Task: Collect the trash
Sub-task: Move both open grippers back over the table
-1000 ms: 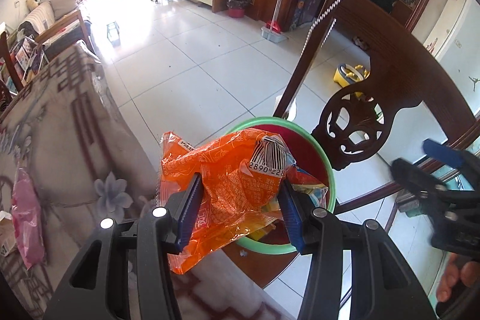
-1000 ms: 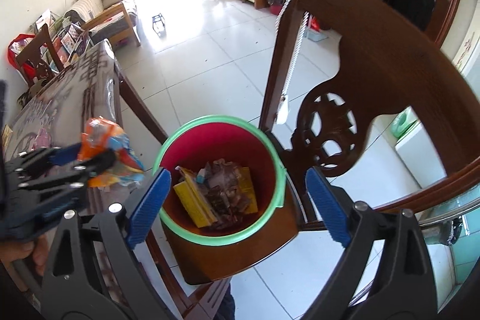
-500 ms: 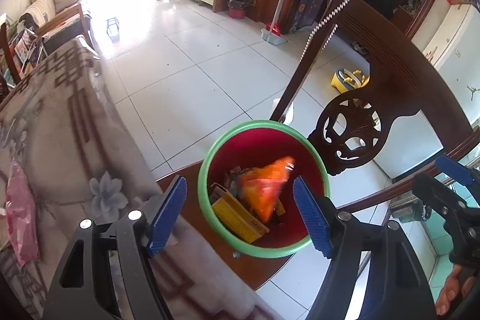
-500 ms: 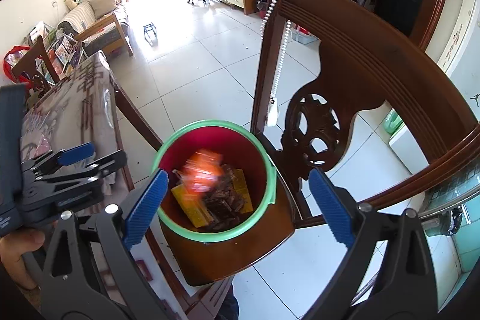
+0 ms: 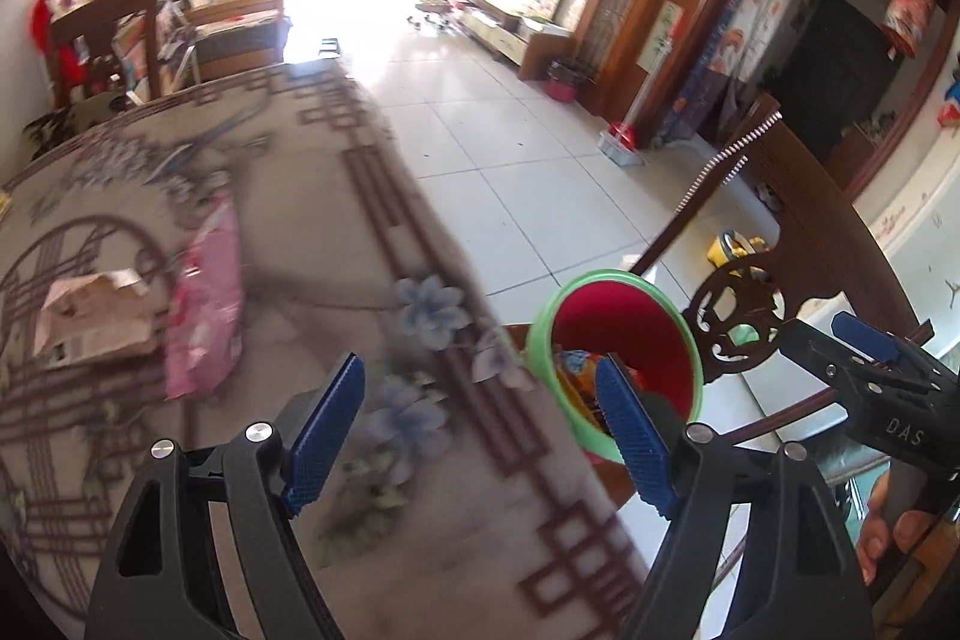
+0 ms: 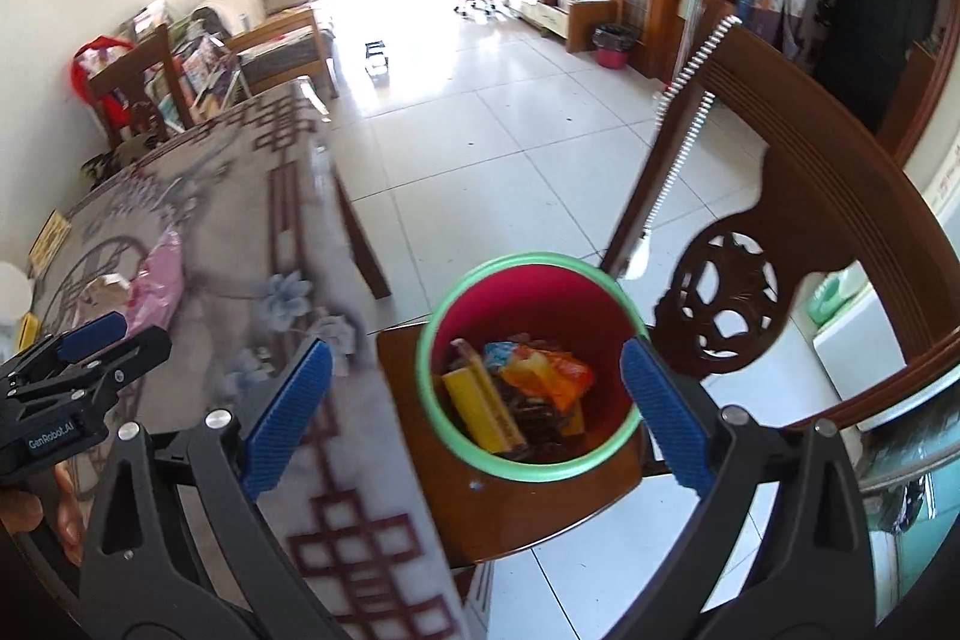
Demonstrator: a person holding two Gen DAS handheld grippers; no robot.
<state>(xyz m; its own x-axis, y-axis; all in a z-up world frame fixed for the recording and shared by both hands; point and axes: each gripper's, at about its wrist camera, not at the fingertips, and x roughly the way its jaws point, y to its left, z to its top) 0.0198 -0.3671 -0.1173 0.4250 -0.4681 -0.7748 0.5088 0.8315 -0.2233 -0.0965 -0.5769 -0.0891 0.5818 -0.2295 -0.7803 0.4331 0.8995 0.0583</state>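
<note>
A red bin with a green rim [image 6: 528, 469] stands on a wooden chair seat [image 6: 510, 520] beside the table; it also shows in the left wrist view [image 5: 543, 334]. An orange wrapper [image 6: 549, 376] and a yellow packet [image 6: 480, 406] lie inside it. My left gripper [image 5: 480, 436] is open and empty above the table's edge. My right gripper [image 6: 477, 412] is open and empty, above the bin. A pink wrapper [image 5: 204, 304] and a torn paper piece [image 5: 90, 304] lie on the patterned tablecloth [image 5: 300, 220].
The carved chair back [image 6: 780, 244] rises right behind the bin, with a white beaded cord [image 6: 684, 112] along its post. Tiled floor [image 6: 480, 130] lies beyond the table. Another chair [image 5: 102, 34] and a sofa stand at the far end.
The orange wrapper left my left gripper and dropped into the bin. My left gripper then swung left over the table. My right gripper stayed open near the bin.
</note>
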